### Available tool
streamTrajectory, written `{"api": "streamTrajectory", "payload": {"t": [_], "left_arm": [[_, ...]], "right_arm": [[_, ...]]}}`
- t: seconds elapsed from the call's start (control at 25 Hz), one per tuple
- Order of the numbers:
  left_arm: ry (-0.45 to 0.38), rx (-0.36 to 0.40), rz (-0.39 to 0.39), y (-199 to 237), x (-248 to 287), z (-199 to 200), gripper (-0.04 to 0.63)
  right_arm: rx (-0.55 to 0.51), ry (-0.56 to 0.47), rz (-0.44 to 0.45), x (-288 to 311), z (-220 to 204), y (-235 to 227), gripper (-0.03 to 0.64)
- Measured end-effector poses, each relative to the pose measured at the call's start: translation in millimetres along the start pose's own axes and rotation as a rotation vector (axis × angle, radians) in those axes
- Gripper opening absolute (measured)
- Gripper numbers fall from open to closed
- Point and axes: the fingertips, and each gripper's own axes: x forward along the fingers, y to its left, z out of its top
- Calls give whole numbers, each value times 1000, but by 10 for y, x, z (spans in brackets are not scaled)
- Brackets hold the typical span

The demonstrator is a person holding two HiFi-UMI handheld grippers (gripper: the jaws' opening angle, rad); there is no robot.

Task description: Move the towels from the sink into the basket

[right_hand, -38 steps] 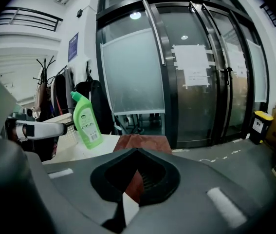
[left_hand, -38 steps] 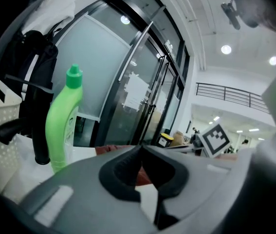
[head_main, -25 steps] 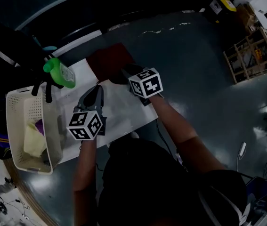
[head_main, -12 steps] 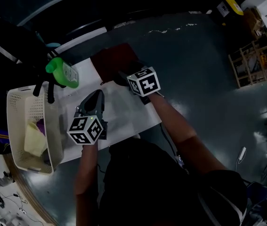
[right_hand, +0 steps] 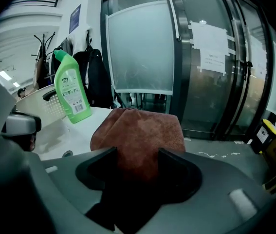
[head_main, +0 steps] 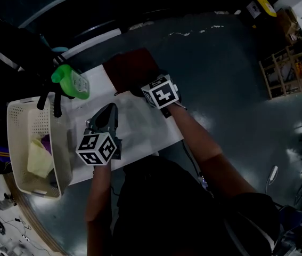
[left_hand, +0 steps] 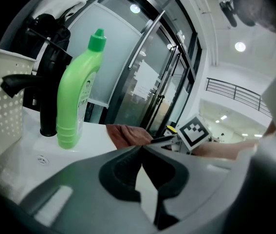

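Right gripper [right_hand: 138,155]: held over the far end of the sink [head_main: 152,133], pointing down and away. Its jaws have just been opening and stand spread wide. The red towel [head_main: 130,69] lies between them, and the pads do not press on it.
Left gripper [head_main: 109,108]: held over the middle of the sink, well short of the red towel. Jaws pressed together with nothing between them.
Red towel: lies bunched on the white top at the sink's far end, right of the bottle [head_main: 71,82]. It is not in the basket [head_main: 13,143].
Basket: cream, perforated, standing just beside the sink's left side on the near-left. It holds a yellow towel [head_main: 39,160] and a purple towel [head_main: 45,142]; the purple one lies at the yellow one's far edge.
Bottle: green with a green cap, upright on the far-left part of the top, between the basket and the red towel.
Tap [left_hand: 46,106]: black, upright, just left of the bottle, close to the basket's far rim.
Grippers relative to each other: apart, the right one farther and to the right of the left.
Floor [head_main: 230,79]: dark grey, to the right of the sink.
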Motion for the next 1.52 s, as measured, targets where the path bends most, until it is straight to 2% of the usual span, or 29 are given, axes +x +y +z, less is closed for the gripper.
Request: {"api": "streamTrajectory", "payload": {"t": [0.16, 0.56, 0.68, 0.8, 0.84, 1.0, 1.2, 1.52], "left_arm": [[3, -2, -2, -15, -16, -12, 9], [-6, -11, 9, 51, -109, -43, 9], [-11, -17, 20, 60, -152, -53, 9], [-16, -24, 24, 71, -186, -51, 9], [-19, -25, 25, 78, -197, -46, 9], [-32, -24, 30, 92, -259, -9, 9], [-48, -25, 46, 141, -363, 43, 9], [-76, -20, 51, 157, -496, 153, 9]], "right_arm": [[-34, 13, -10, -31, -30, 0, 233], [-81, 29, -25, -25, -67, 33, 181], [-135, 43, -40, -51, -78, 71, 129], [-187, 56, -53, -42, -95, 146, 37], [-190, 57, -59, -35, -99, 162, 26], [-167, 55, -60, -46, -102, 163, 21], [-38, -7, -36, -159, -10, 178, 17], [-19, -127, -25, -419, 346, 314, 15]]}}
